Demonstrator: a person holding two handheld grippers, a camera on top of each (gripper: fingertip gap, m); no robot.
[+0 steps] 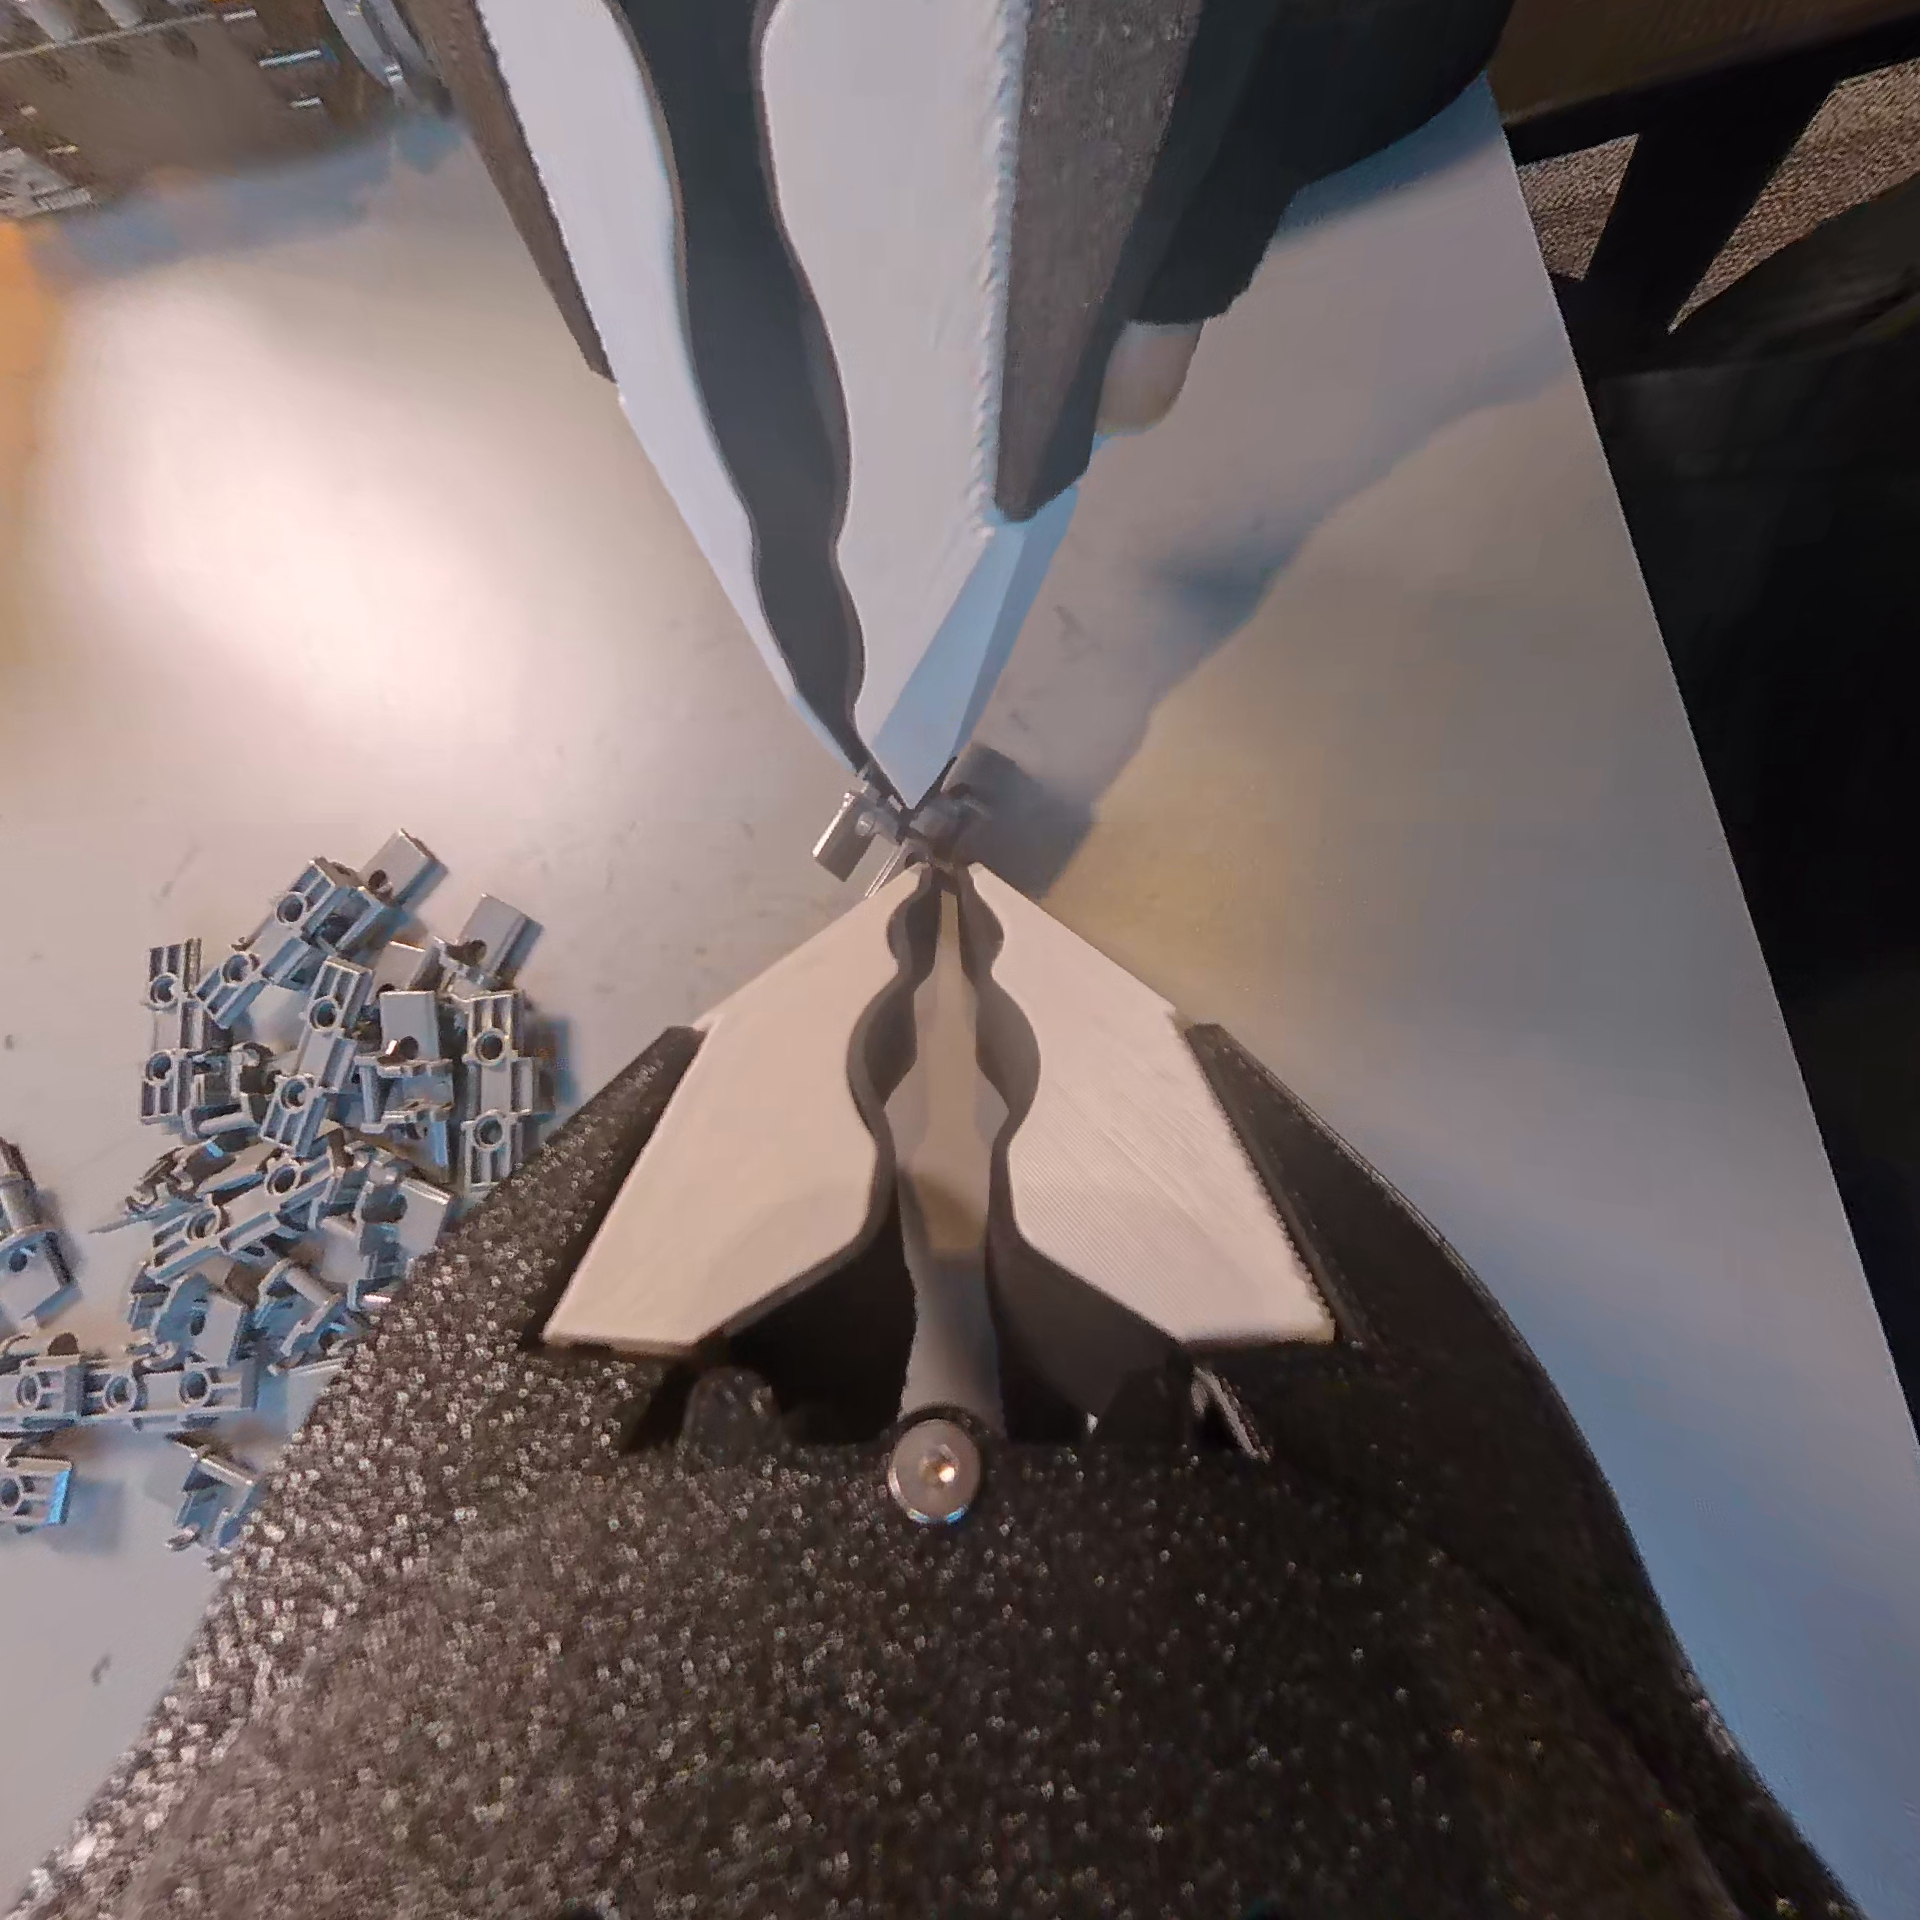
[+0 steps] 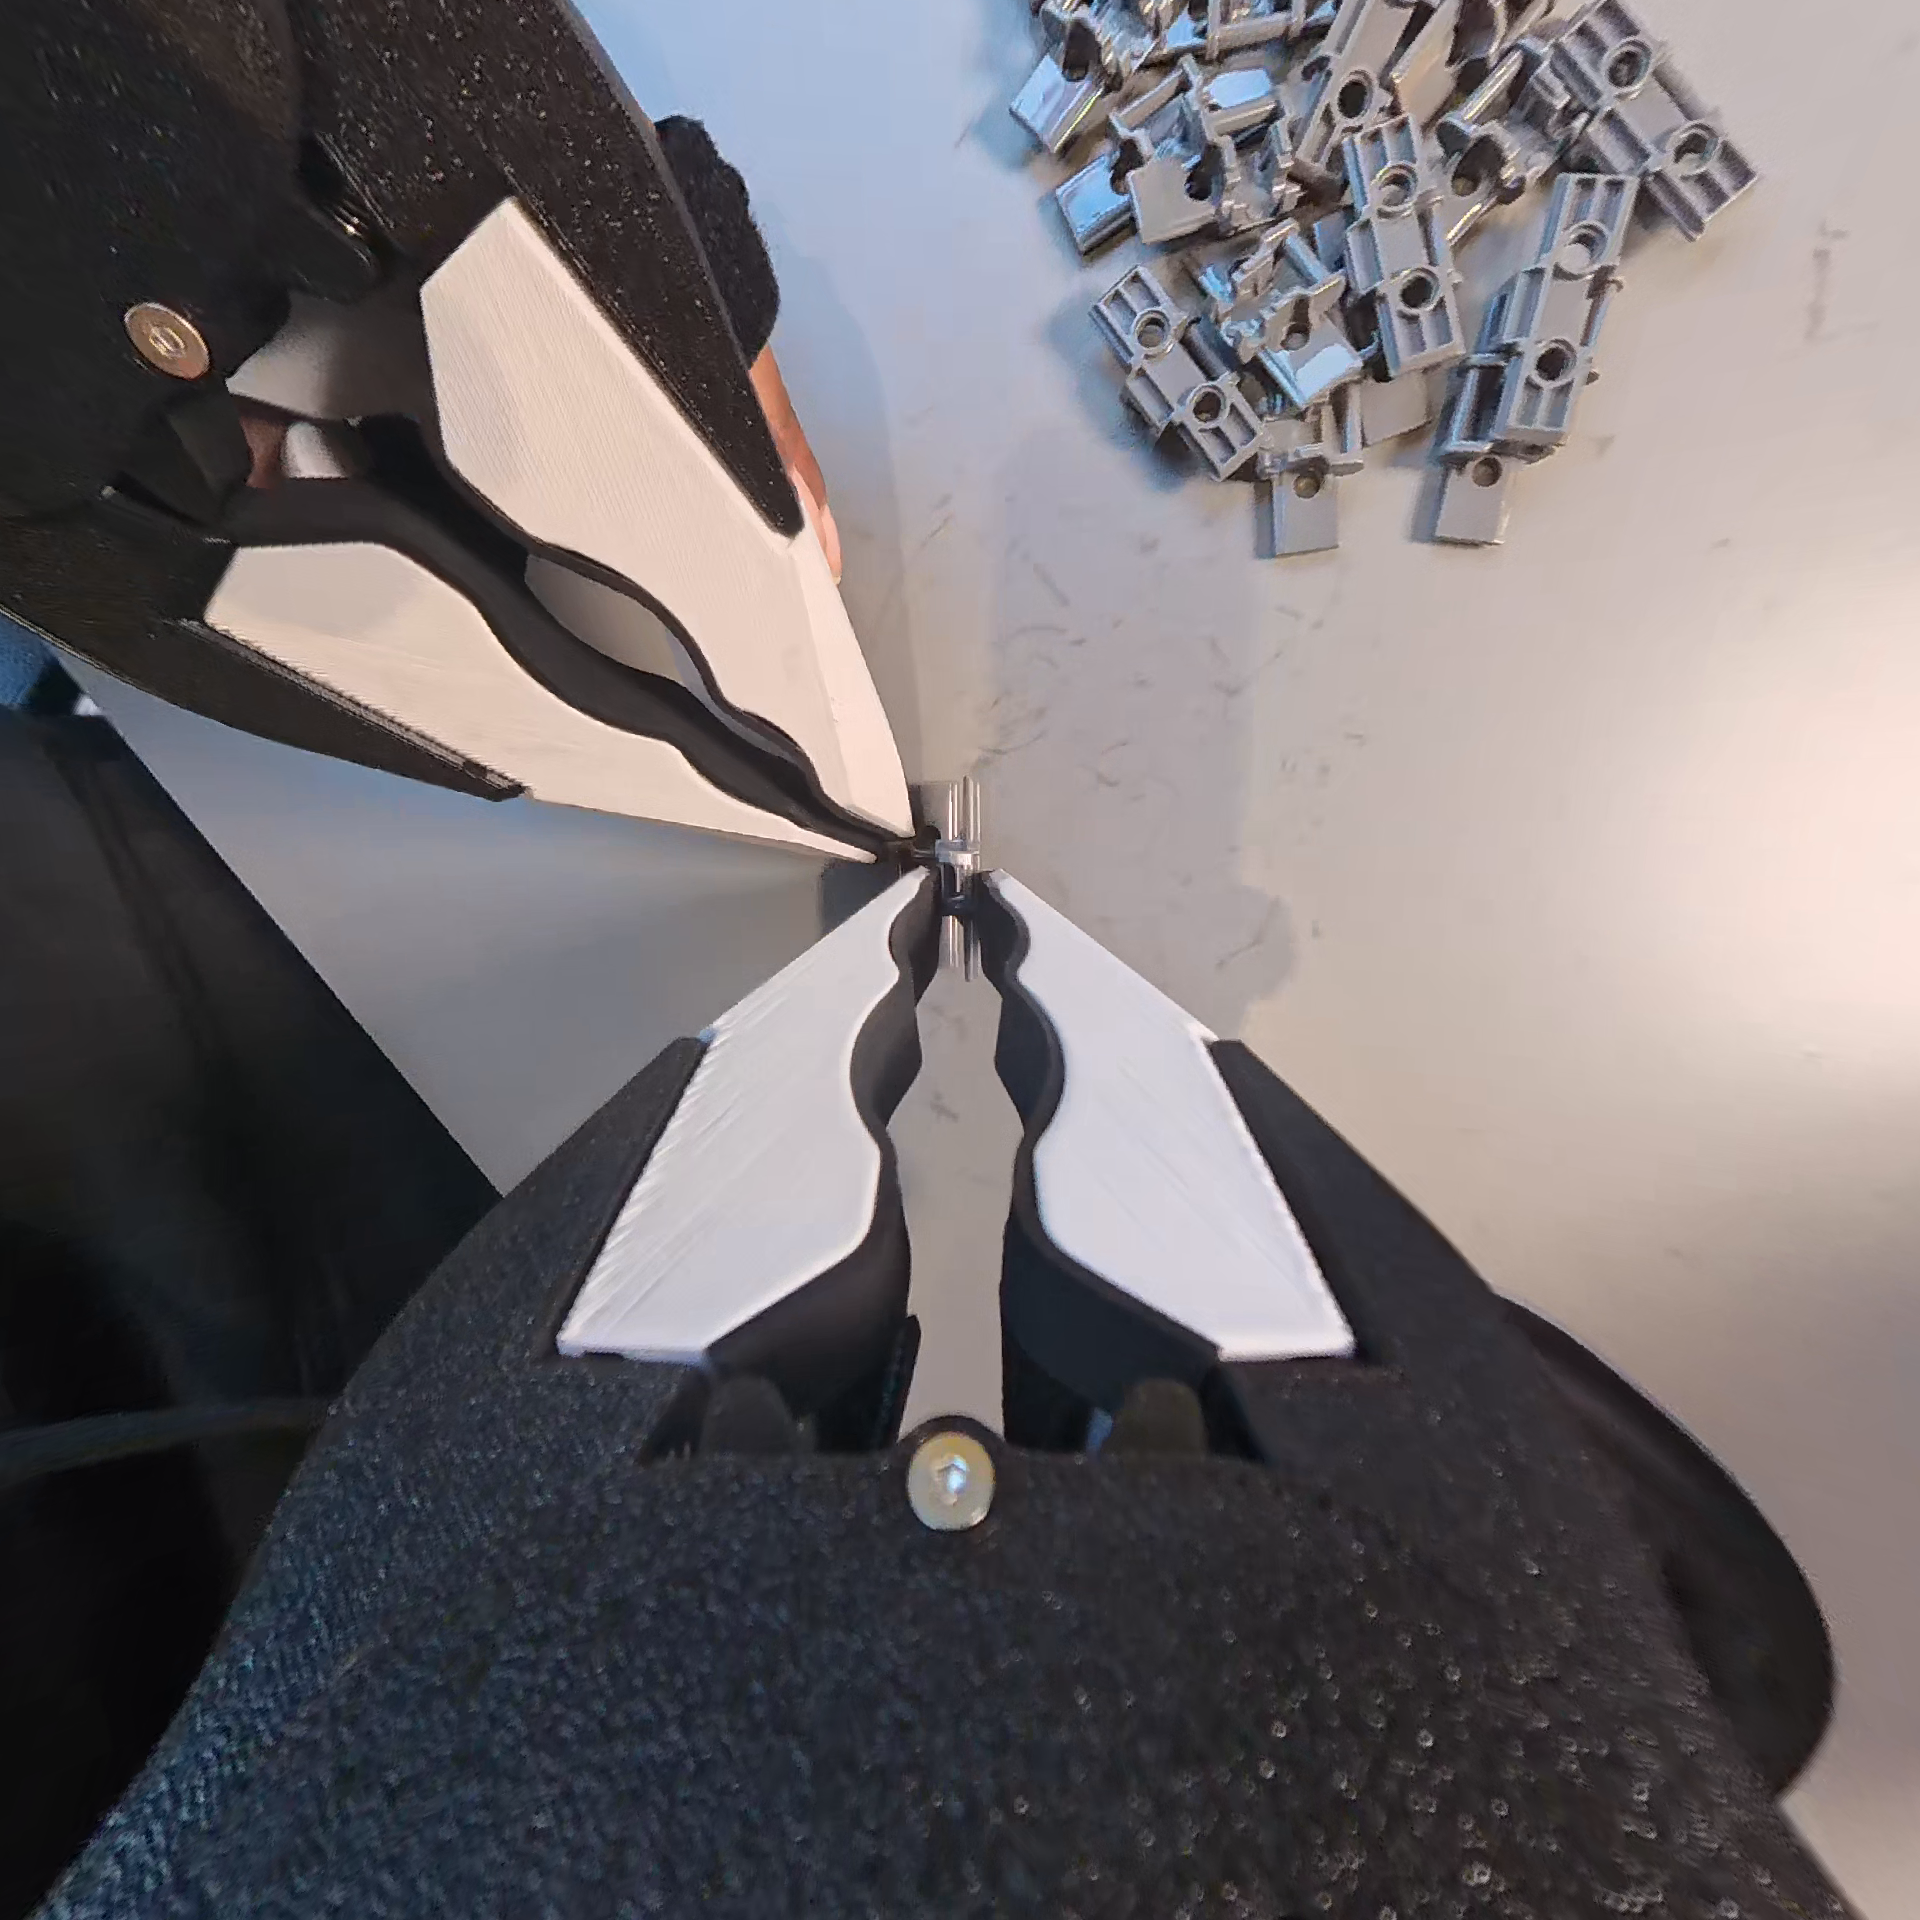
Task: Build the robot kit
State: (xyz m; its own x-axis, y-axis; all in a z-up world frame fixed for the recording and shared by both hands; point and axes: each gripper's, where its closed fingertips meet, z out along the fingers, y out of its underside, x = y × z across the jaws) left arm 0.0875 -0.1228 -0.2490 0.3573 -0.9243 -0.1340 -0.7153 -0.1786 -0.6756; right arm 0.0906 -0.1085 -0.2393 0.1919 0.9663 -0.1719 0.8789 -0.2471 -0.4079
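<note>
Left gripper [image 1: 940, 878] and right gripper [image 2: 958, 883] meet tip to tip, both pinched on one small metal part [image 1: 850, 836]. Its long axis runs across the left fingertips; pile [image 1: 312, 1091] well aside.

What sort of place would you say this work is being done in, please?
Probably a workshop or assembly bench: a heap of small grey metal parts lies loose on a scuffed pale tabletop, and both grippers, left and right, pinch one such part together.
</note>
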